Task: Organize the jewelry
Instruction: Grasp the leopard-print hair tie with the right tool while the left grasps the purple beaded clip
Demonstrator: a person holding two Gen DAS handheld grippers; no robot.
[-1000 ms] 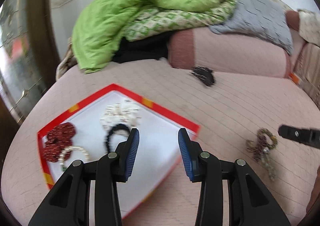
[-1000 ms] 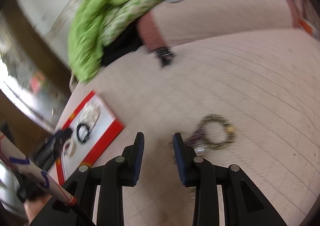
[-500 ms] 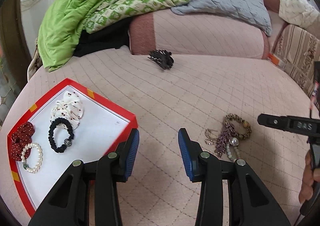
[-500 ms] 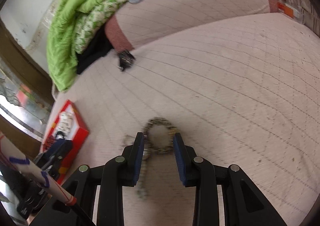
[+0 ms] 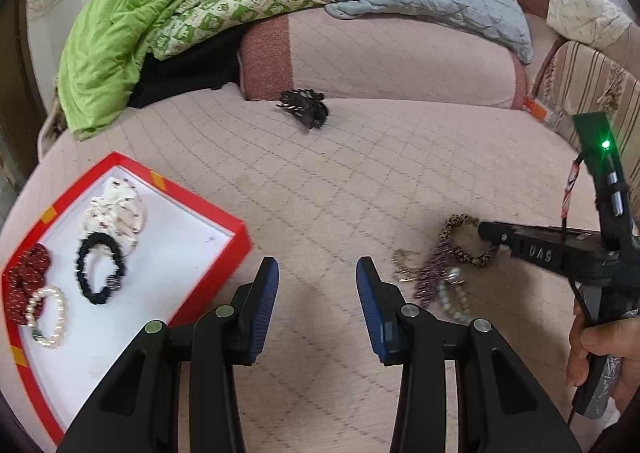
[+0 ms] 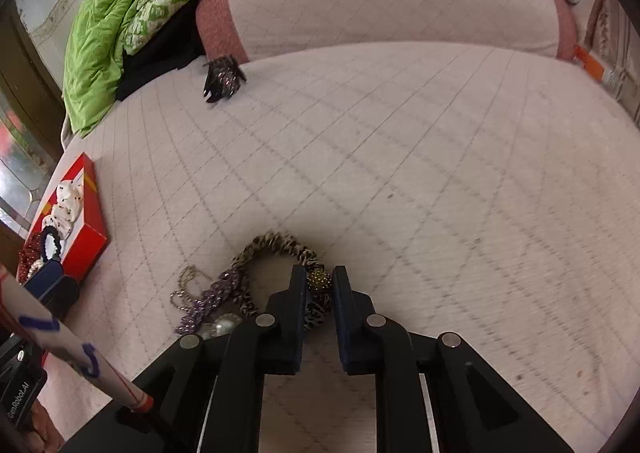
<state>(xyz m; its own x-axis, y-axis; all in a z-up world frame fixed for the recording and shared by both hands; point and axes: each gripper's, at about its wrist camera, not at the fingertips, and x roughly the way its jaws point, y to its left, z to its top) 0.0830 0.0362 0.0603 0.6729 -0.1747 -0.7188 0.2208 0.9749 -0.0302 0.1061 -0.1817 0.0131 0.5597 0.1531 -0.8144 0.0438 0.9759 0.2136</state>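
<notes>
right gripper [image 6: 318, 283] fingers just closed, pinching leopard scrunchie [image 6: 276, 245] | left gripper [image 5: 316, 285] fingers apart, empty

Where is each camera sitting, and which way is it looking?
Left wrist: sits on the left gripper, looking down along its open fingers at the bed and red tray; a hand holding the right gripper shows at the right edge.
Right wrist: sits on the right gripper, looking down at the leopard scrunchie that its fingers pinch; the left gripper's tip shows at the left.
Both show the tray, scrunchie, black hair claw and green blanket.
</notes>
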